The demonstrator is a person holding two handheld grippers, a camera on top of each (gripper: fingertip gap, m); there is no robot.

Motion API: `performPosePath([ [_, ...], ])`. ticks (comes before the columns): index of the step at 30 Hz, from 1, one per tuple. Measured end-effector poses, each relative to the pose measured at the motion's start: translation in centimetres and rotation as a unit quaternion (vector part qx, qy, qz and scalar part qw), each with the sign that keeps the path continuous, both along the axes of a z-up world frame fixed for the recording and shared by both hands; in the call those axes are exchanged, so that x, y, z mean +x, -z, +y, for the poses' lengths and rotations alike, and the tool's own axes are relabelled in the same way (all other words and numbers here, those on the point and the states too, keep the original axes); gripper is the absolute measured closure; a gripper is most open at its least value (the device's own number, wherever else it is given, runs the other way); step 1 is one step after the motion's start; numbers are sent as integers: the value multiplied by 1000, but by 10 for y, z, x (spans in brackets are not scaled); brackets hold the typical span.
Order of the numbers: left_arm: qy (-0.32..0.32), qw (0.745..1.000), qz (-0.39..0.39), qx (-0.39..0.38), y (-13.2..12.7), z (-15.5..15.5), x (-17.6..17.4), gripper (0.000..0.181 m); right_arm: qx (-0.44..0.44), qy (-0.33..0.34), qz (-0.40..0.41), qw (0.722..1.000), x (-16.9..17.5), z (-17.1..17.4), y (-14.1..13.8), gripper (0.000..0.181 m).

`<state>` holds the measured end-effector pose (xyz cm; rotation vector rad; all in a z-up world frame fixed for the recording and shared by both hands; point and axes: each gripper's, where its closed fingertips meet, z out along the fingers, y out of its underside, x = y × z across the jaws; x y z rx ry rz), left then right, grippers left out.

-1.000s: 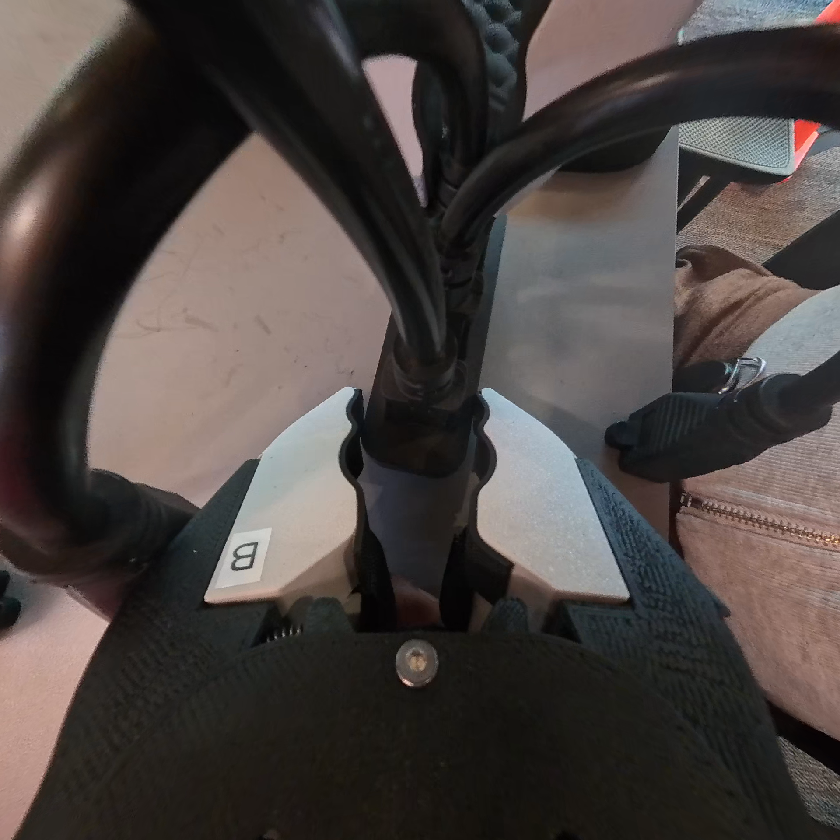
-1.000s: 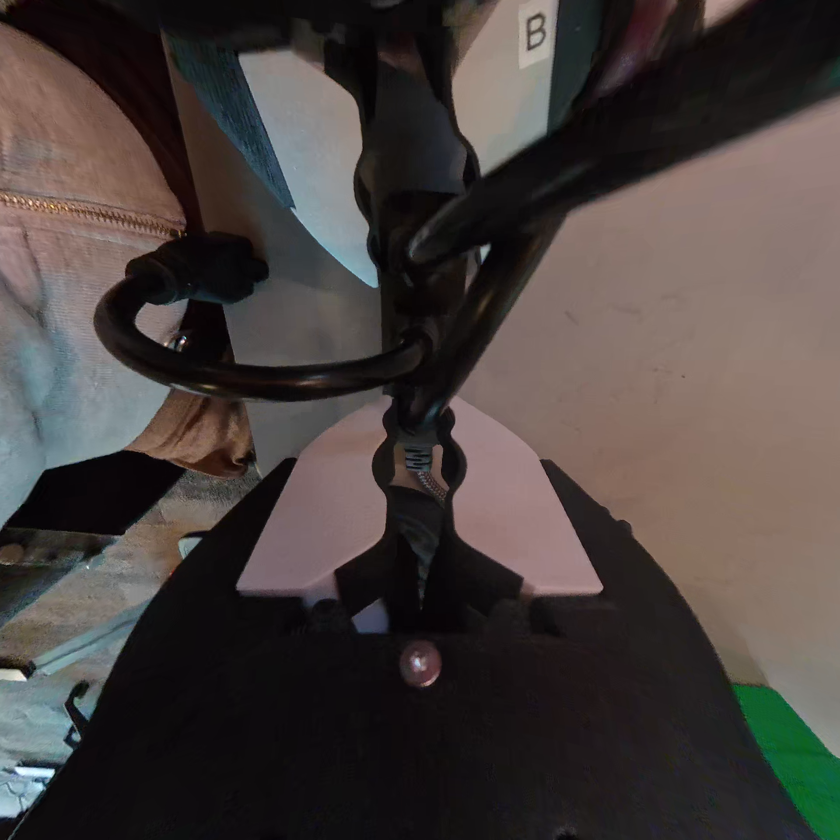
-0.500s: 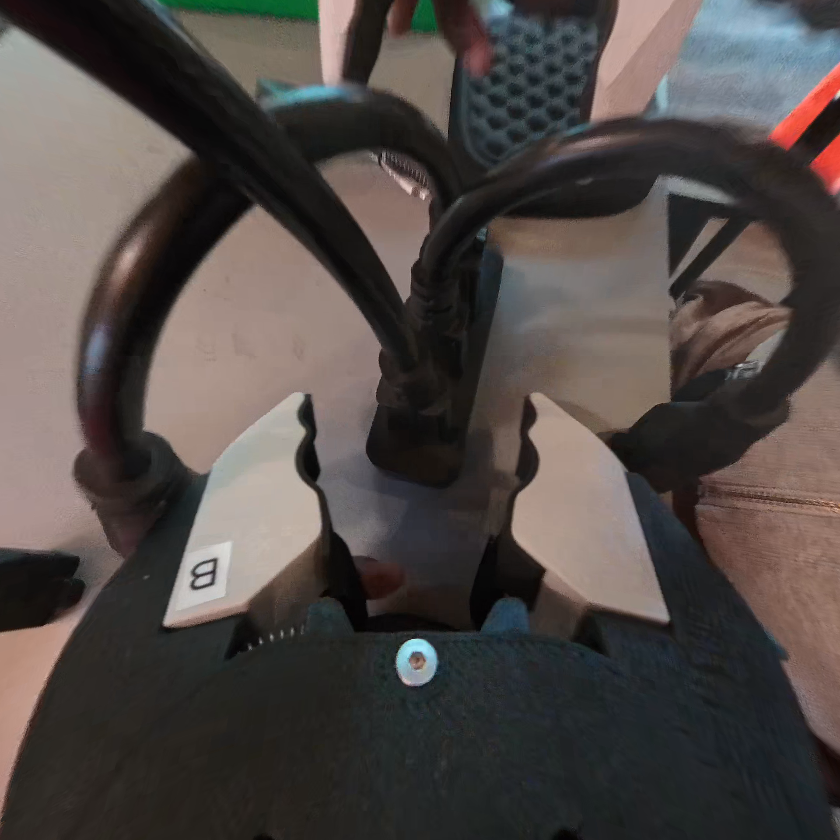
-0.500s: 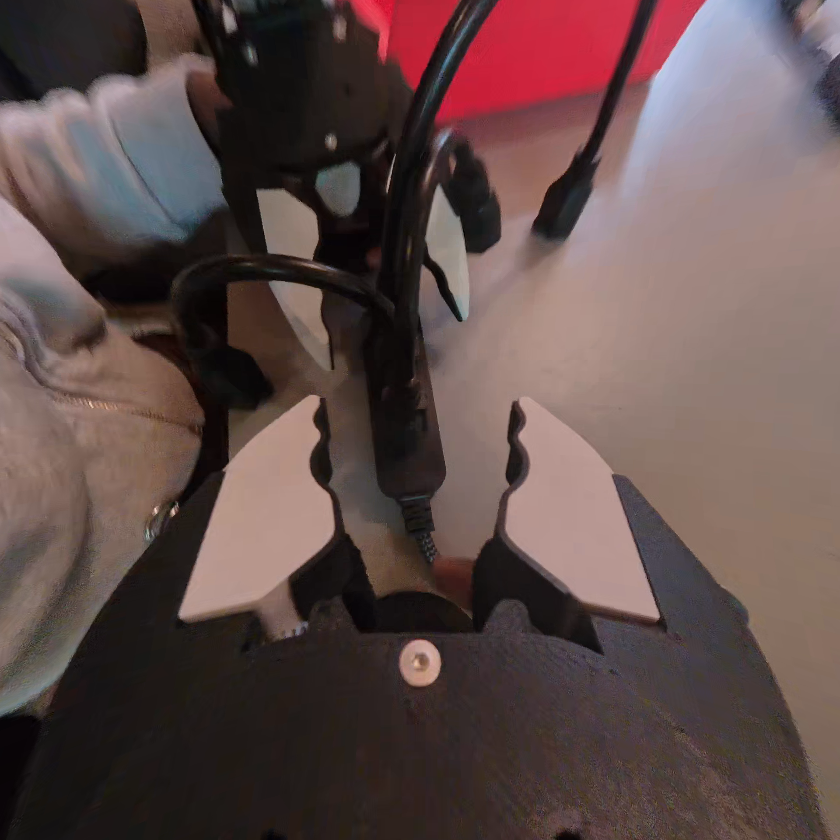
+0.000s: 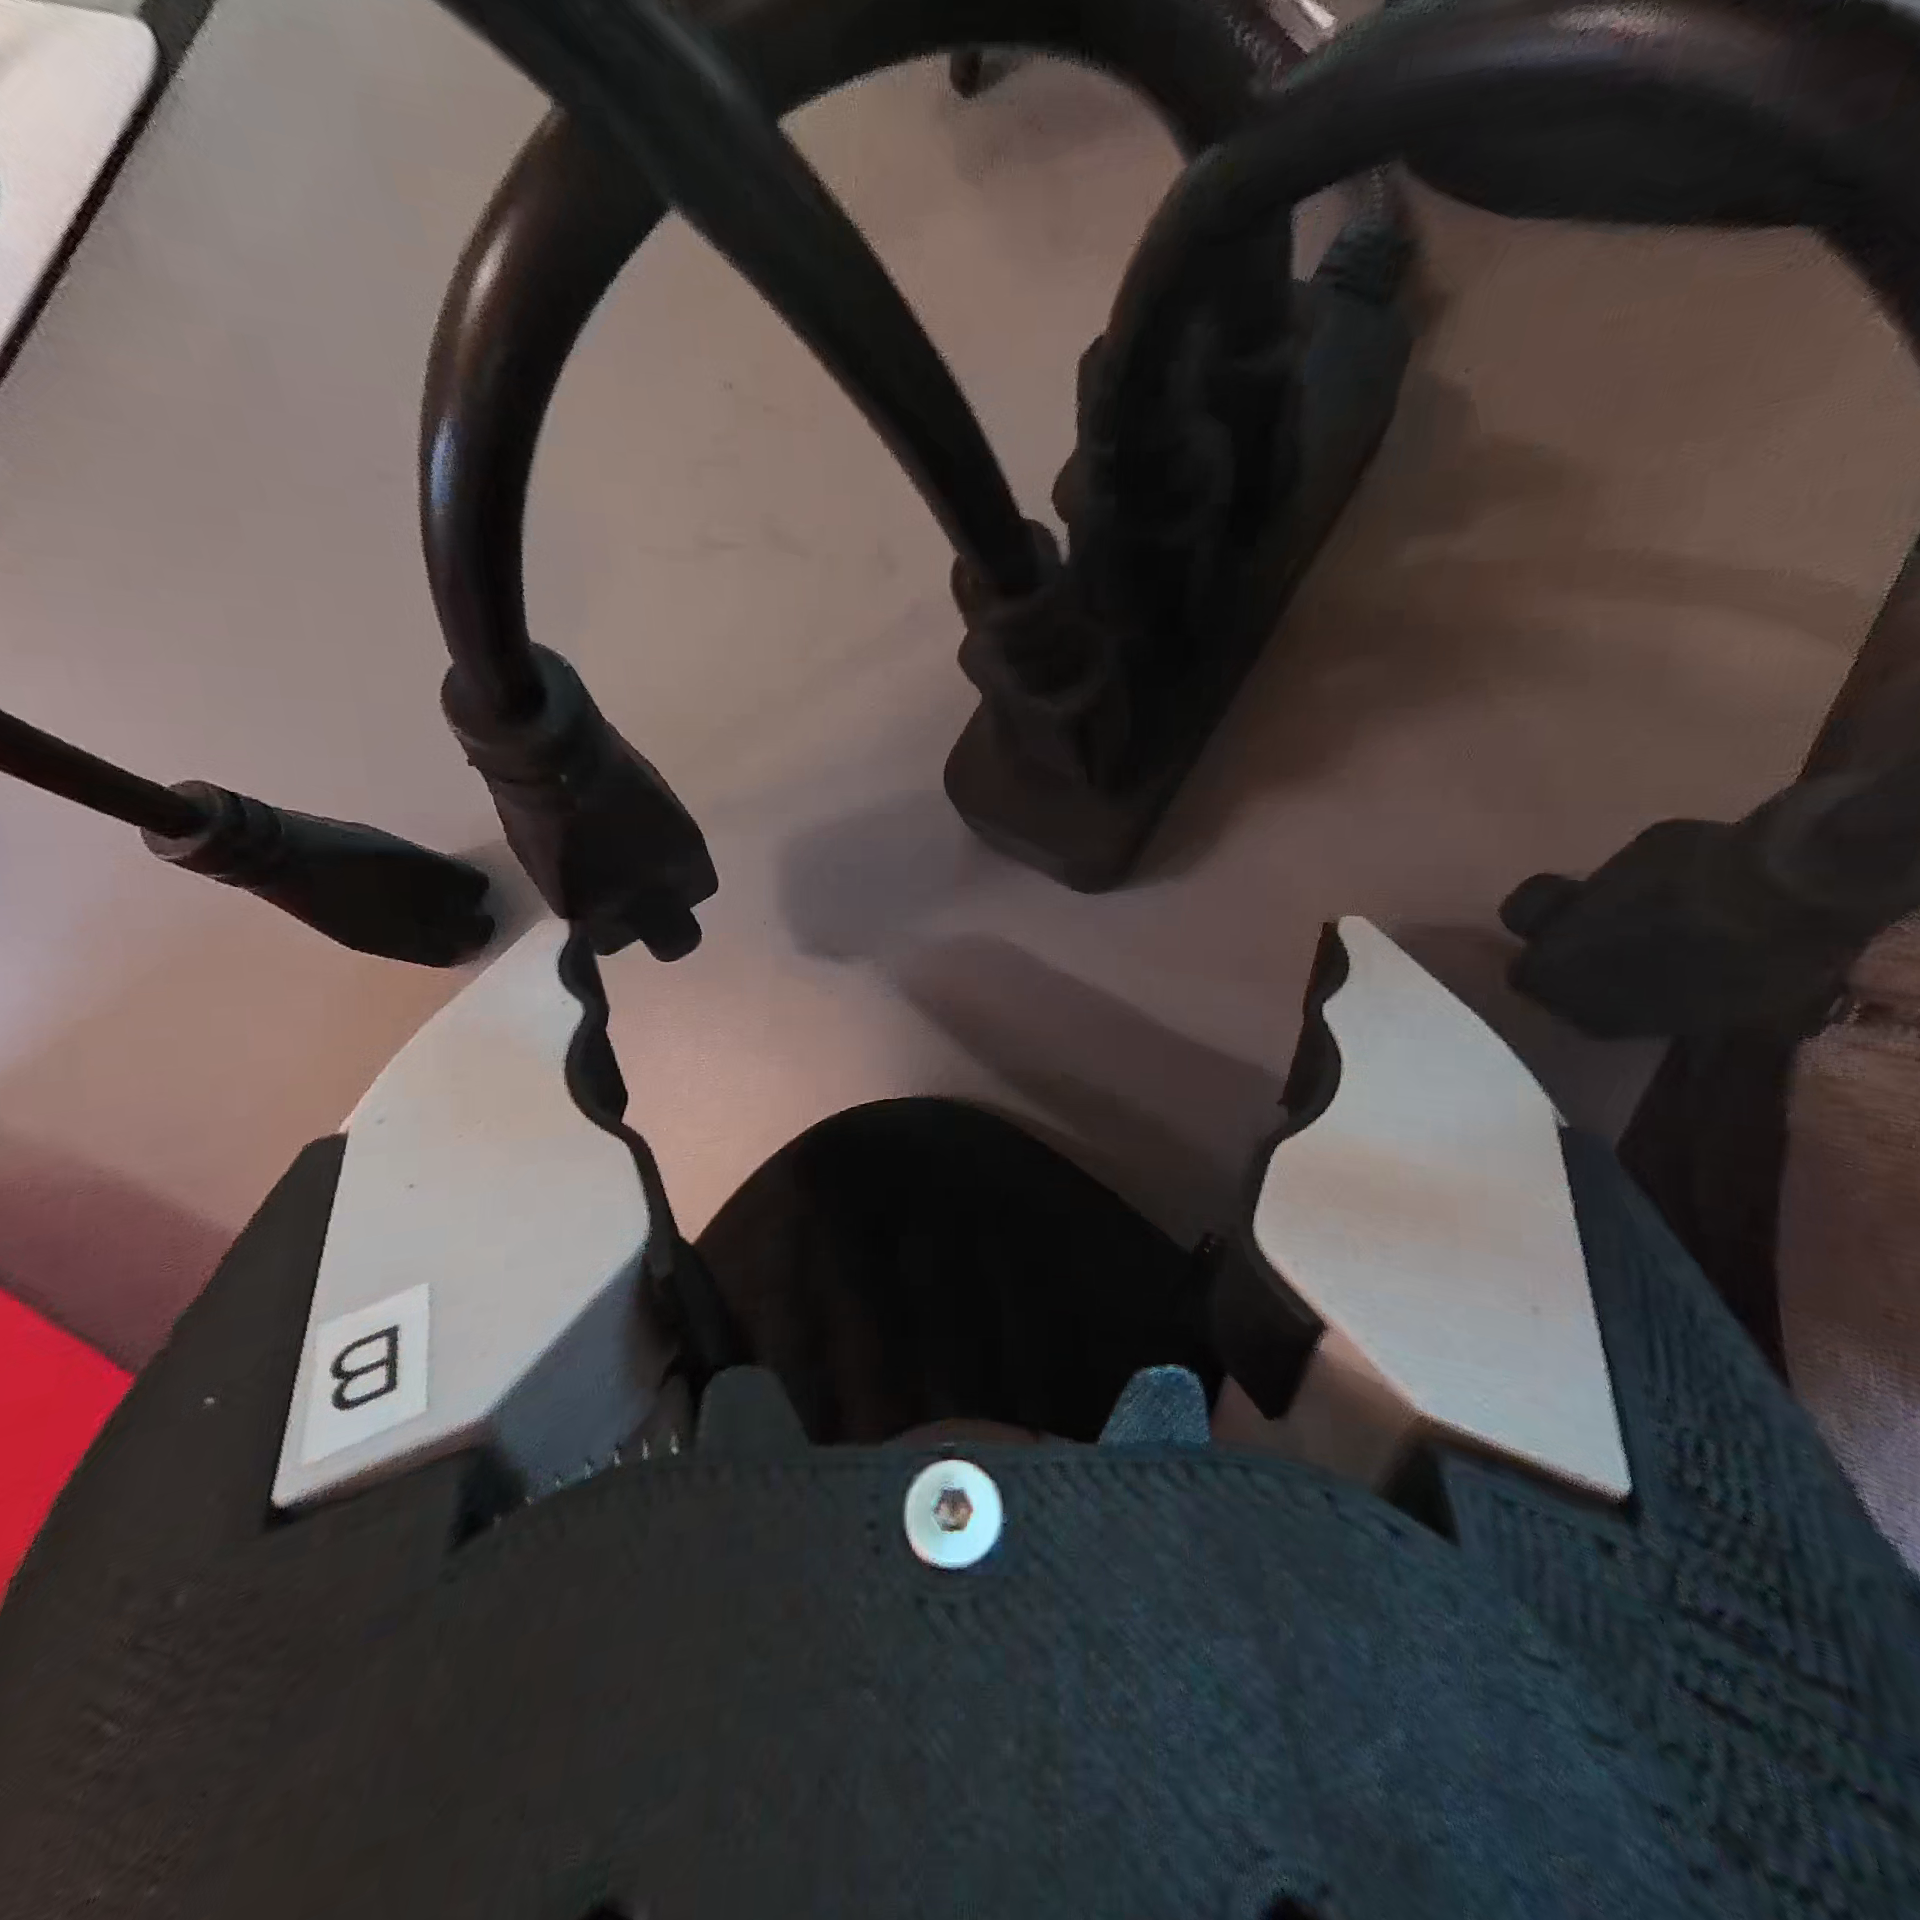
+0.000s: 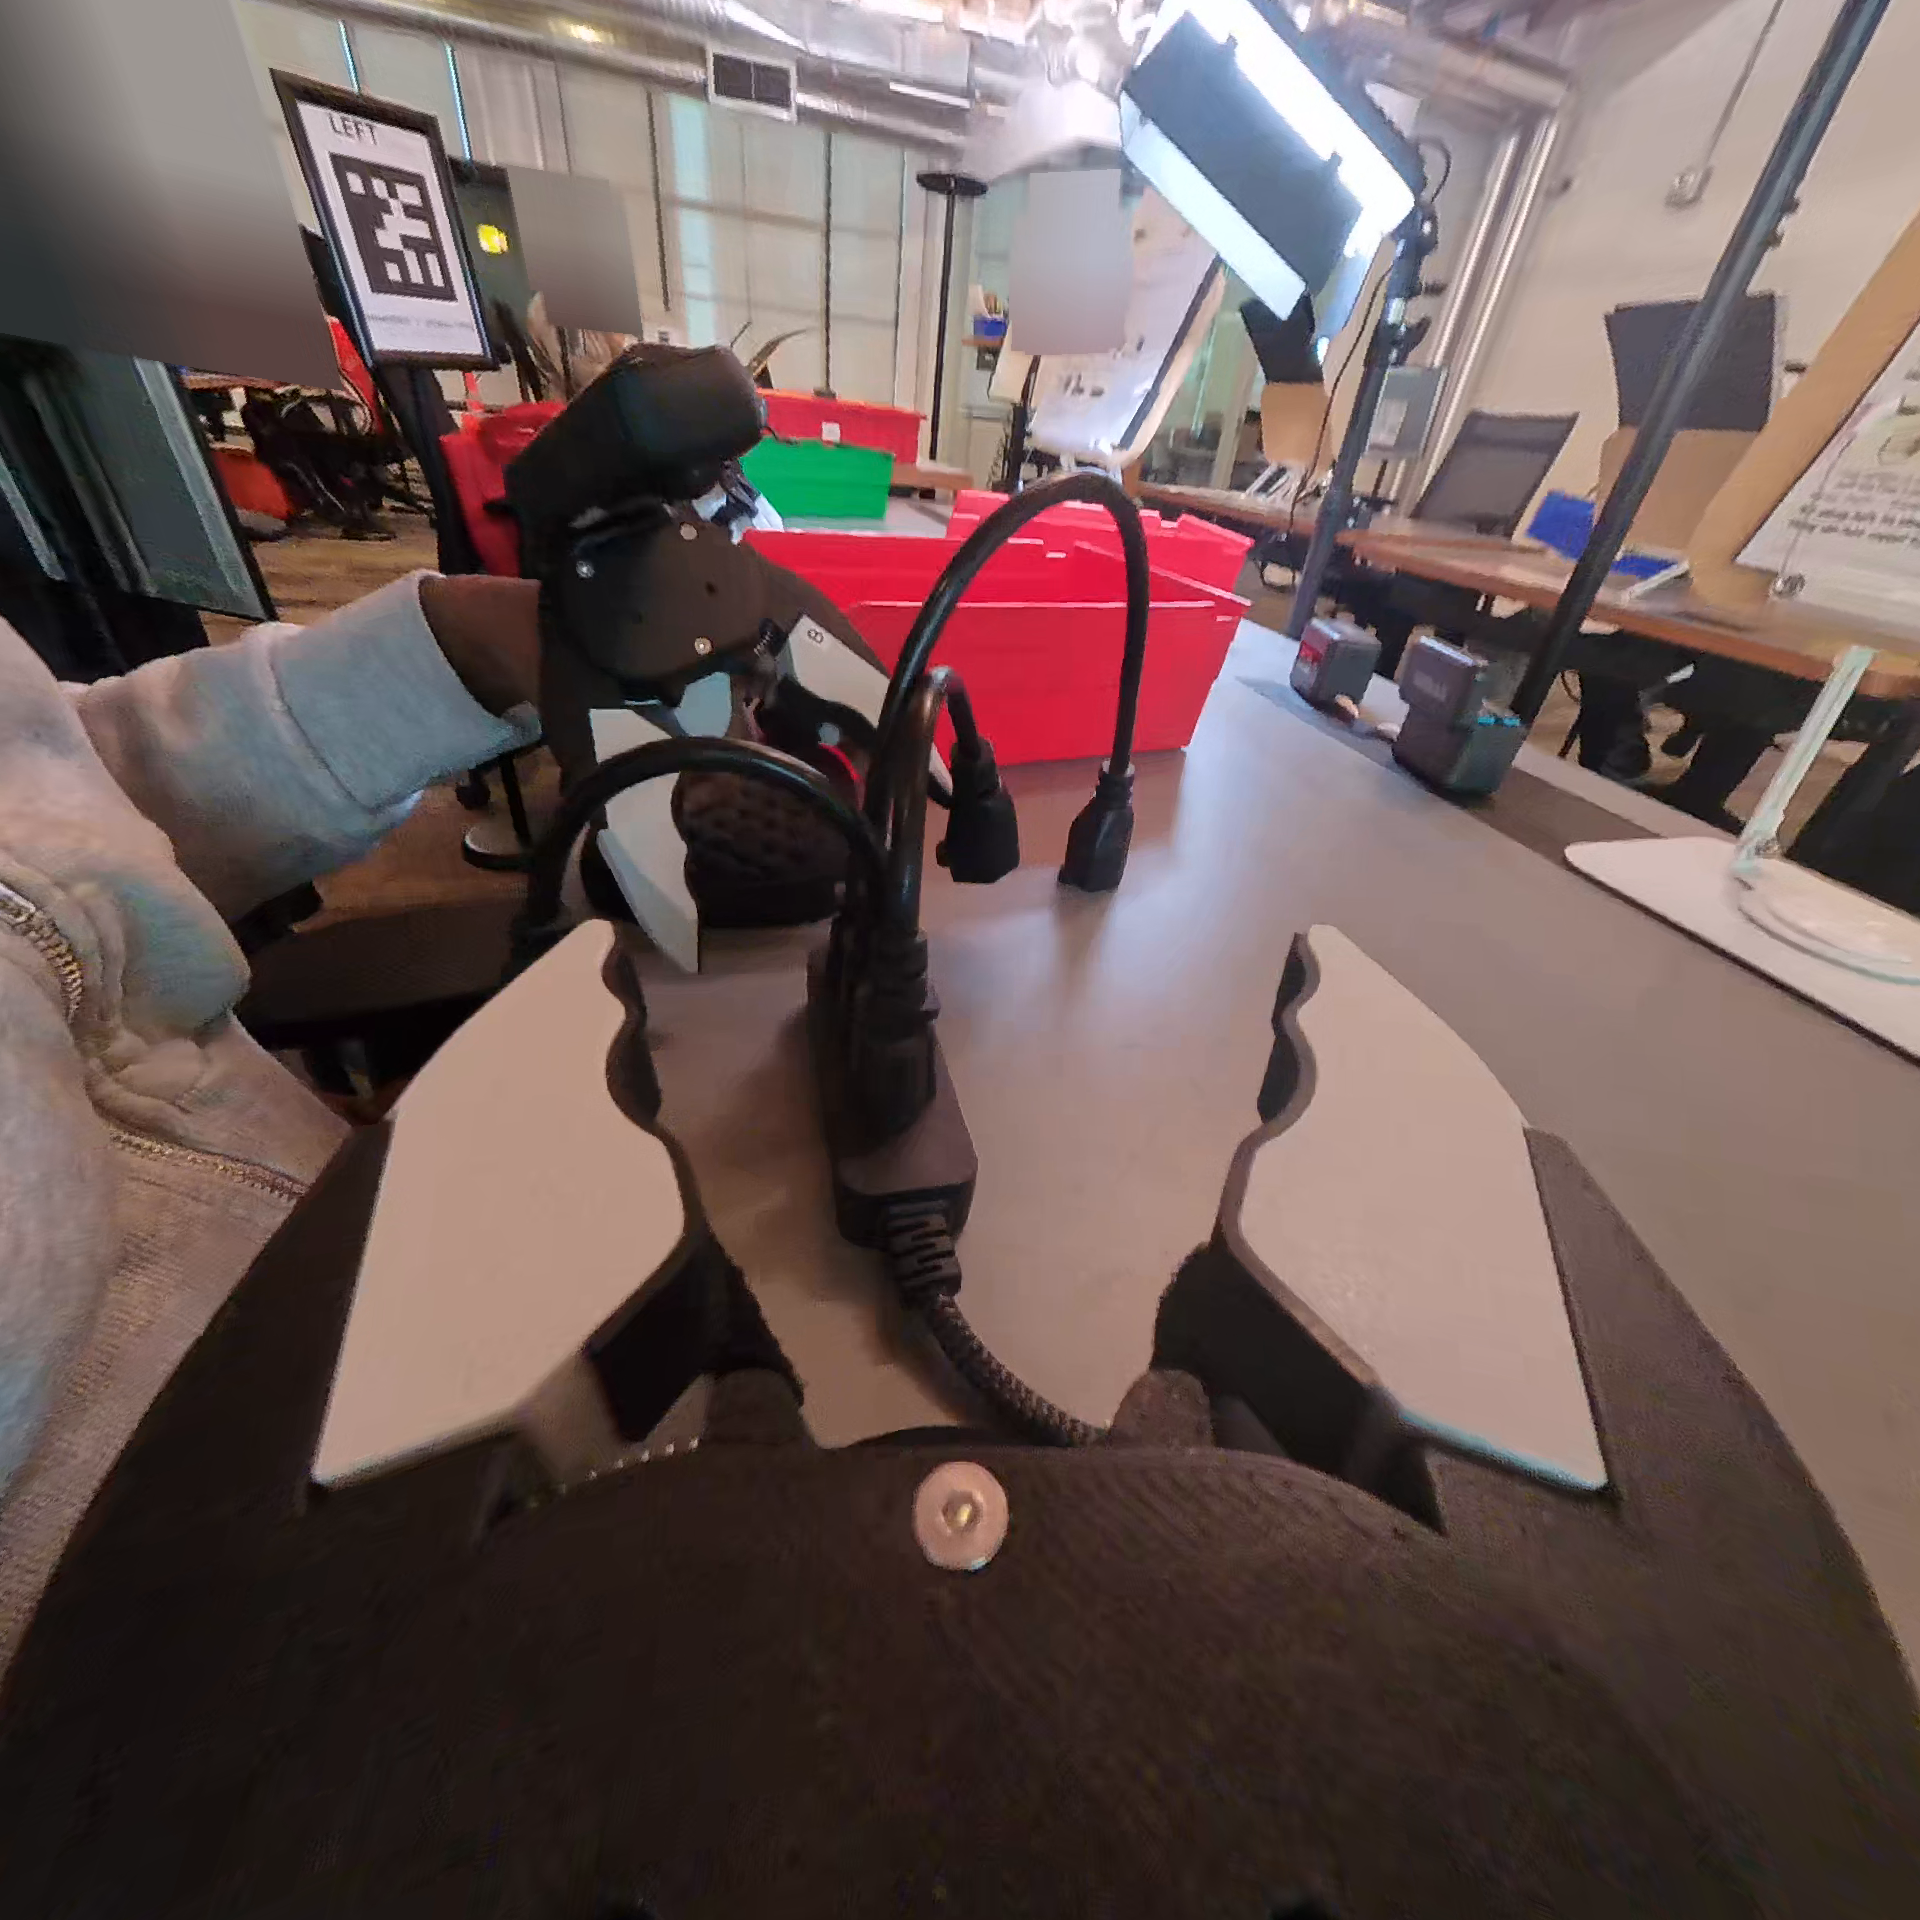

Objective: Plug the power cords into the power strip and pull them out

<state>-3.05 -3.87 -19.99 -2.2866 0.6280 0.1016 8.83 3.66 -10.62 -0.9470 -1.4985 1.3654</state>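
Note:
A black power strip (image 5: 1195, 623) lies on the grey table (image 5: 727, 468) with three short black cords plugged into it and arching upward. Their free connector ends (image 5: 603, 821) rest on or hang just over the table; two lie to the left and one (image 5: 1683, 914) to the right. My left gripper (image 5: 956, 935) is open and empty, a little short of the strip's near end. My right gripper (image 6: 956, 945) is open and empty at the strip's (image 6: 894, 1122) other end, over its braided cable (image 6: 977, 1351). The left gripper (image 6: 790, 862) shows beyond the strip, held by a hand.
Red bins (image 6: 1039, 644) stand behind the strip. Two battery packs (image 6: 1444, 717) sit at the far right, and a white mat with a clear stand (image 6: 1766, 914) lies at the right edge. The table edge and a person's grey sleeve (image 6: 208, 748) are on the left.
Both grippers were shut, the left on the strip's end and the right on its cable end. Both have opened, let go and drawn back. The right view has tilted up.

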Motion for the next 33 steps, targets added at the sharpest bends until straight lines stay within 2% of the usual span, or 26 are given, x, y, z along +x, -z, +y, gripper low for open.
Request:
performPosePath([
  [5,8,1000,2,18,-5,-3,4,57,34,1,-6,999,-1,-4,2,67],
  [10,51,995,-75,44,-16,-8,19,68,41,-3,-22,999,-4,-8,5,72],
  [14,98,979,-142,104,-34,-3,28,89,31,-16,-76,996,-6,-9,13,93],
  [16,124,974,-149,115,-36,4,30,93,19,-36,-135,990,-8,-14,22,117],
  [17,132,973,-152,111,-34,9,31,95,15,-51,-166,985,-9,-17,27,126],
  [19,138,974,-159,82,-27,19,34,101,24,-80,-210,974,-14,-24,39,133],
  [22,163,969,-183,41,-17,30,53,104,54,-86,-246,964,-26,-25,53,137],
  [25,171,973,-155,15,-6,38,59,108,66,-106,-264,956,-37,-30,58,140],
  [27,179,972,-151,24,-7,45,63,110,72,-116,-271,953,-44,-34,60,141],
  [33,230,965,-123,-22,9,51,76,111,99,-117,-278,948,-54,-34,61,165],
])
